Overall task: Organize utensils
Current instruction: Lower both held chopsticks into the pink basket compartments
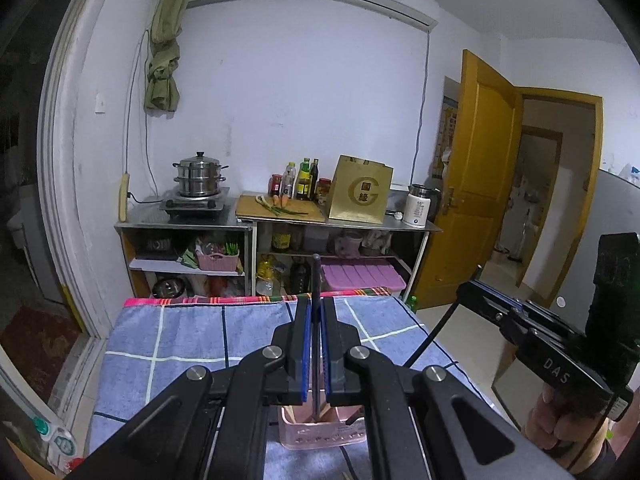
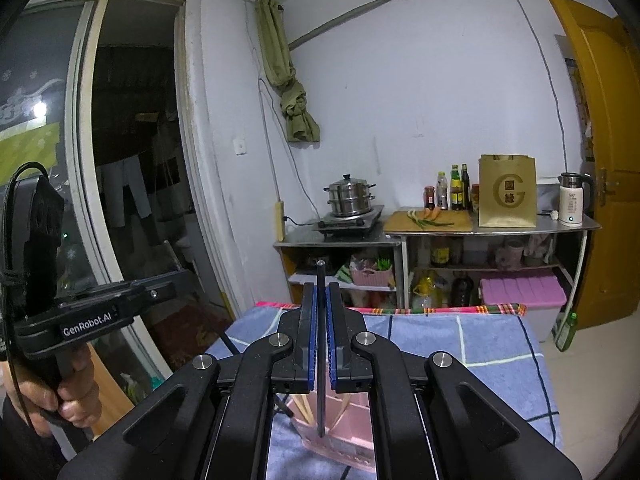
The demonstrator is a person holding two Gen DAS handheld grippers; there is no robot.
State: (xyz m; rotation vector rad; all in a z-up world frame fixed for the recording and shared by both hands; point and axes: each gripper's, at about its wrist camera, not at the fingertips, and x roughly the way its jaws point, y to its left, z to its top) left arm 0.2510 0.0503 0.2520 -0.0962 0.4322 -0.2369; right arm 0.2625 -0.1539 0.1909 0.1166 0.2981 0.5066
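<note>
My left gripper point(image 1: 316, 305) is shut on a thin dark chopstick point(image 1: 316, 274) that stands upright between its blue pads. The chopstick's lower end hangs over a pink utensil holder point(image 1: 320, 438) on the blue checked tablecloth point(image 1: 180, 340). My right gripper point(image 2: 321, 292) is shut on a second dark chopstick point(image 2: 320, 276), also upright, with its tip just above the pink holder point(image 2: 348, 440). Several wooden chopsticks point(image 2: 304, 408) lean inside the holder. Each gripper shows at the edge of the other's view, held in a hand: the right gripper point(image 1: 474, 290) and the left gripper point(image 2: 176, 280).
Beyond the table stand metal shelf counters point(image 1: 280, 224) carrying a steamer pot point(image 1: 199, 178), bottles point(image 1: 304, 180), a cutting board point(image 1: 280, 208), a gold paper bag point(image 1: 360, 190) and a kettle point(image 1: 420, 204). A yellow door point(image 1: 476, 184) stands open on the right. A glass sliding door point(image 2: 120, 140) is on the left.
</note>
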